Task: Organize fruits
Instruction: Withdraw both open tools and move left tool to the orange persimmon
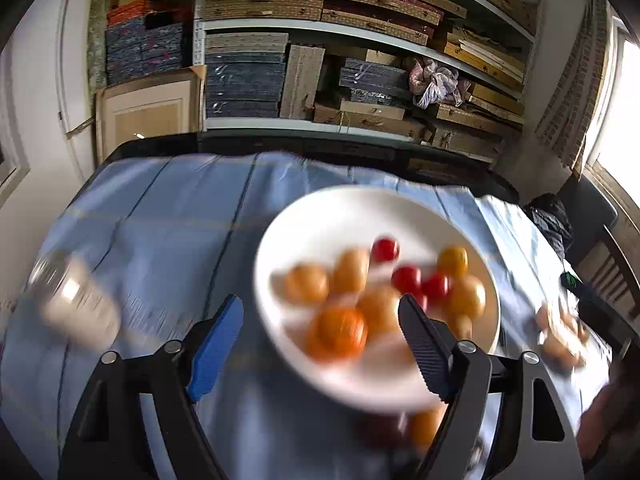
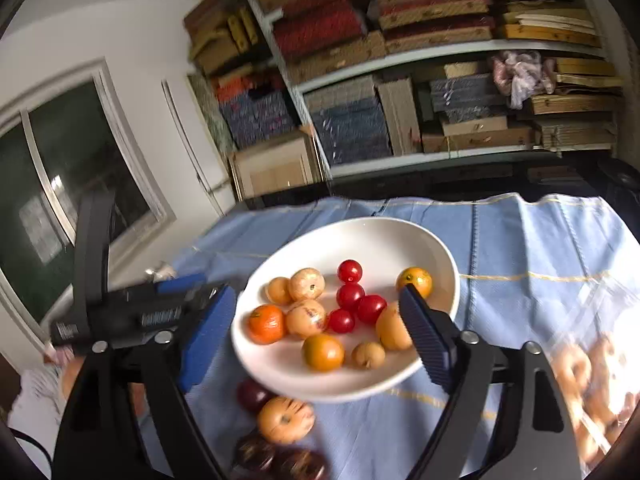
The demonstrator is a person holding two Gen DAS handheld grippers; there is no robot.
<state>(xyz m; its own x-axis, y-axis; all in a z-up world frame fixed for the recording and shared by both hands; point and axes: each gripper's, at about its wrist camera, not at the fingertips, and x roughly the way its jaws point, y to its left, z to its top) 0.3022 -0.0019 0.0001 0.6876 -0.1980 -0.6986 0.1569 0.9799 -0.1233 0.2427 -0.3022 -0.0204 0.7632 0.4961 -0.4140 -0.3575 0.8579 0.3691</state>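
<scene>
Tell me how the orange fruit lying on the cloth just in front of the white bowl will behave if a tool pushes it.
The orange fruit looks round and smooth, so it will probably roll rather than slide. The cloth under it is creased, which may slow or steer it. The white bowl and a dark fruit sit close by, so it would likely bump into them.

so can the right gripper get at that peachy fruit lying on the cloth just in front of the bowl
Probably yes. The right gripper is open and empty, and the peach-coloured fruit lies uncovered on the blue cloth below its fingers. The white bowl rim and a dark fruit crowd it, so closing could nudge them.
</scene>
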